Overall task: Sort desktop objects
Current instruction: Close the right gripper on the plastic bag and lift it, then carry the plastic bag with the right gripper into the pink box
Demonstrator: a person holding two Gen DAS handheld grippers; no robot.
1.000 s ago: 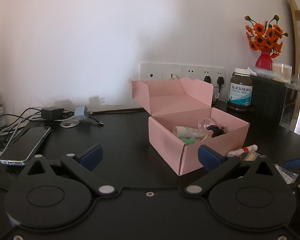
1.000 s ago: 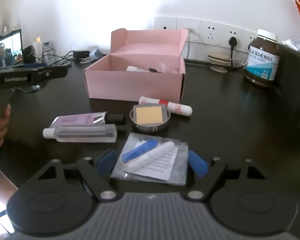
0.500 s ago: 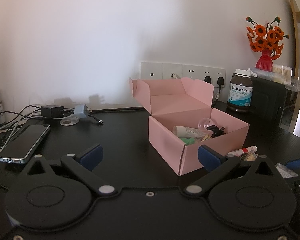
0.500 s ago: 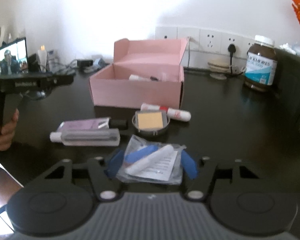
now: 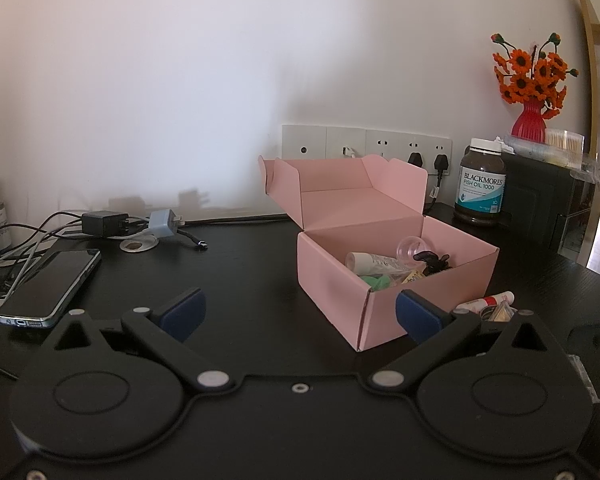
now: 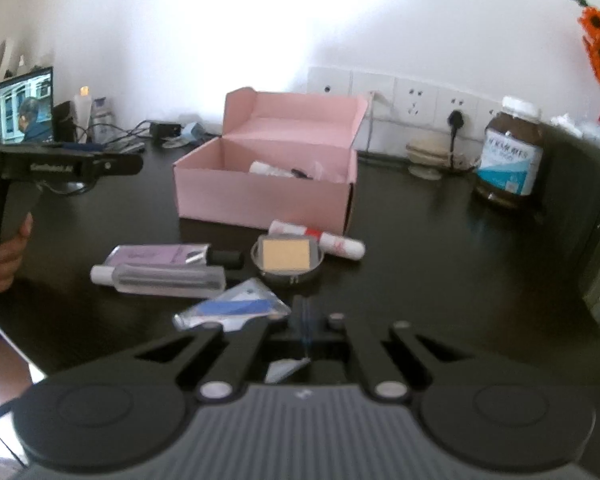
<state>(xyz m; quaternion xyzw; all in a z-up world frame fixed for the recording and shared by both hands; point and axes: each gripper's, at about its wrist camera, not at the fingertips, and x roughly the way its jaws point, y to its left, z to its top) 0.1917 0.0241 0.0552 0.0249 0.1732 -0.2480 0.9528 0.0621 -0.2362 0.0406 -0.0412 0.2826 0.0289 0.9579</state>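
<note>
Right wrist view: right gripper [image 6: 305, 320] pinches the clear packet [image 6: 236, 308]; left gripper [image 5: 298, 314] gapes empty by the pink box [image 5: 332, 292]

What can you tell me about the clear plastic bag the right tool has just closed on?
The clear plastic bag is a thin, see-through pouch holding a blue stick-like item and a white printed slip. The right tool is shut on one edge of it, which bunches into folds at the pinch, and a corner pokes out behind the pads. The rest trails to the left, low over the black desk, just in front of the clear bottle. Whether it touches the desk cannot be told.
</note>
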